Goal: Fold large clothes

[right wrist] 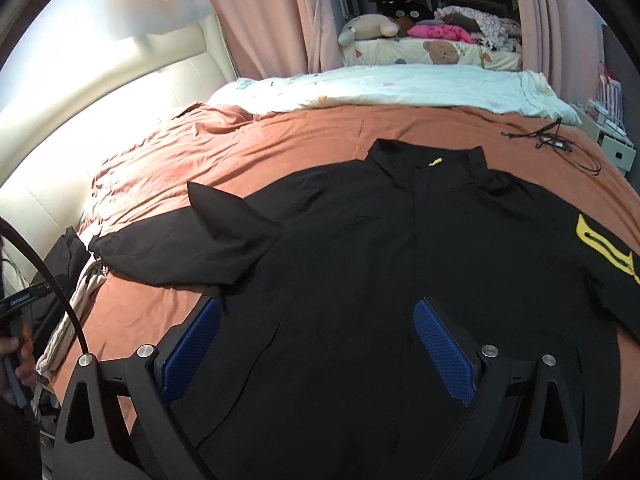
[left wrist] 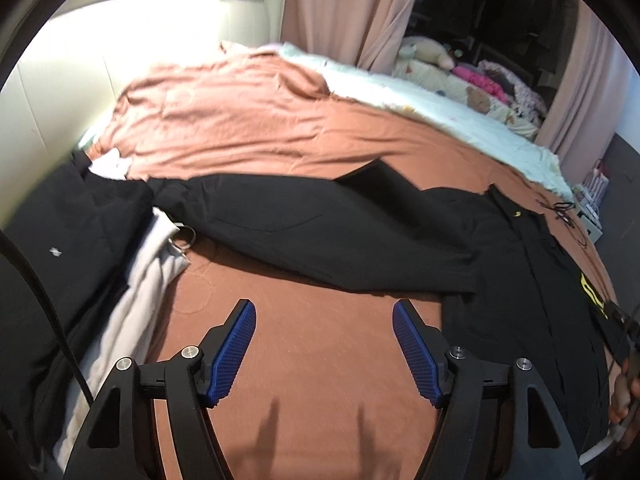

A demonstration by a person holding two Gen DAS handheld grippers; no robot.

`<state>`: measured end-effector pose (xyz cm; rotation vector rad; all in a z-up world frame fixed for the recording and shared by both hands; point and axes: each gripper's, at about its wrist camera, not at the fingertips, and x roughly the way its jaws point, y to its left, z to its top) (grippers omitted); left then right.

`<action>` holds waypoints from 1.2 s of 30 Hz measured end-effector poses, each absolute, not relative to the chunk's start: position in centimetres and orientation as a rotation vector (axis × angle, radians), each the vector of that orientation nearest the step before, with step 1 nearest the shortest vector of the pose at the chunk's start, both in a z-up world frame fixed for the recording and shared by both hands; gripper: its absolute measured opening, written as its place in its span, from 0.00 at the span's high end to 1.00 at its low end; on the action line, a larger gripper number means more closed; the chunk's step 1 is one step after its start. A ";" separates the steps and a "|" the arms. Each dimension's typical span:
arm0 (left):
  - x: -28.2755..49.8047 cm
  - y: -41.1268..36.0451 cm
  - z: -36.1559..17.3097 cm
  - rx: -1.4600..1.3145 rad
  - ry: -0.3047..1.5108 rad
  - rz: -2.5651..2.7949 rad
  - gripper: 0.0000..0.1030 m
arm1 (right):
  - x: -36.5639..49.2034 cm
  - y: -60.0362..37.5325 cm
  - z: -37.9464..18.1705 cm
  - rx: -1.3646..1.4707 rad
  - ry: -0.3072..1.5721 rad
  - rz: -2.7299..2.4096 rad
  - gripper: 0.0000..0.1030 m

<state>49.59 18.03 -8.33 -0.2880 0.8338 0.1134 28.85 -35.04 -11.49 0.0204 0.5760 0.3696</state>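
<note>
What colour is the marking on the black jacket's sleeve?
Yellow marking on the black jacket; clearest in the right wrist view.

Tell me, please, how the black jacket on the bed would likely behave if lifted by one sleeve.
The black jacket would probably hang limp: its sleeve already lies creased and partly folded. It looks thin, so likely light. Spread across the bed sheet, the rest would probably drag behind.

pink curtains [right wrist: 260,20], plush toy [right wrist: 366,26], black cable [right wrist: 548,138] on bed.
</note>
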 end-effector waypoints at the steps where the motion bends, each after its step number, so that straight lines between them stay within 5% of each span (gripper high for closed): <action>1: 50.5 18.5 -9.0 -0.302 0.849 0.122 0.36 | 29.1 -35.0 -11.7 0.017 0.577 0.376 0.05; 17: 60.9 23.9 -17.5 -0.397 0.957 0.295 0.41 | 34.8 -34.9 -14.3 -0.018 0.611 0.444 0.06; 22: 63.3 25.9 -20.4 -0.436 0.998 0.362 0.42 | 36.1 -33.9 -14.4 -0.027 0.602 0.472 0.27; 23: 63.5 26.1 -20.3 -0.441 0.980 0.374 0.51 | 36.3 -33.7 -14.5 -0.020 0.600 0.483 0.31; 24: 63.7 26.4 -20.1 -0.440 0.968 0.393 0.73 | 36.7 -33.5 -14.6 -0.012 0.601 0.494 0.35; 26: 64.0 26.9 -19.4 -0.468 0.954 0.403 0.91 | 37.8 -33.2 -15.1 0.019 0.623 0.511 0.43; 29: 64.1 26.7 -16.8 -0.468 0.905 0.371 0.96 | 39.8 -32.6 -16.1 0.085 0.680 0.549 0.54; 36: 64.4 24.9 -8.0 -0.399 0.779 0.277 0.97 | 44.1 -30.9 -17.6 0.182 0.746 0.569 0.56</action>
